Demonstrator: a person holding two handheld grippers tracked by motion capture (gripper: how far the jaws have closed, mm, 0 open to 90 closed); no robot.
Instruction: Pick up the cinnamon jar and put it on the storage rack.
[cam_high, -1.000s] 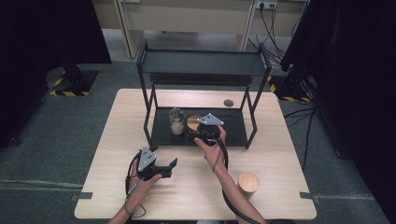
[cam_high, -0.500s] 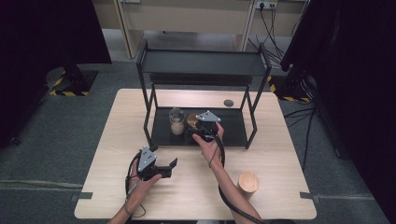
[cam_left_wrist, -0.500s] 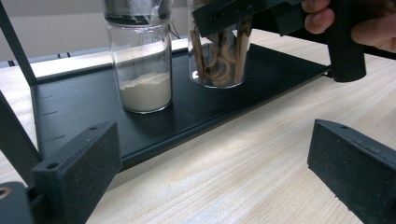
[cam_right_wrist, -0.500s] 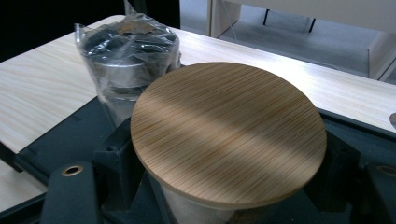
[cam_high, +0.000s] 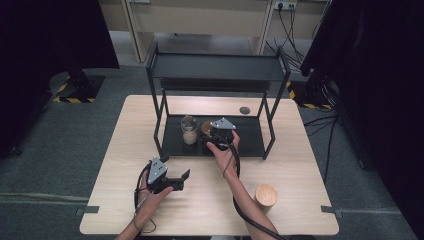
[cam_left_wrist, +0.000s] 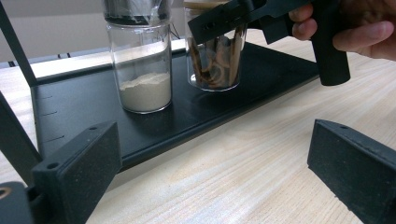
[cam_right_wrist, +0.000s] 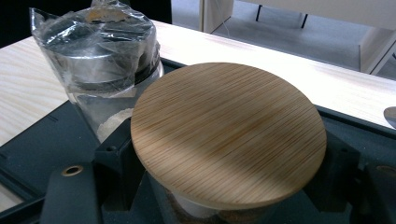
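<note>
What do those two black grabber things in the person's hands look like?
Each is a black handheld tool. The left gripper and right gripper both carry a grey three-cornered plate on top and trail a black cable. The fingers are flat, blocky black pads with small screw holes. The forearms are bare, with no sleeves.

High cam looks down; tool cams close; all share rack (cam_high: 215, 137).

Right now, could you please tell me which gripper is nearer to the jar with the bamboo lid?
Right. The right gripper has its fingers either side of the bamboo-lidded jar on the rack's bottom shelf; the left gripper hovers over the table, well short.
</note>
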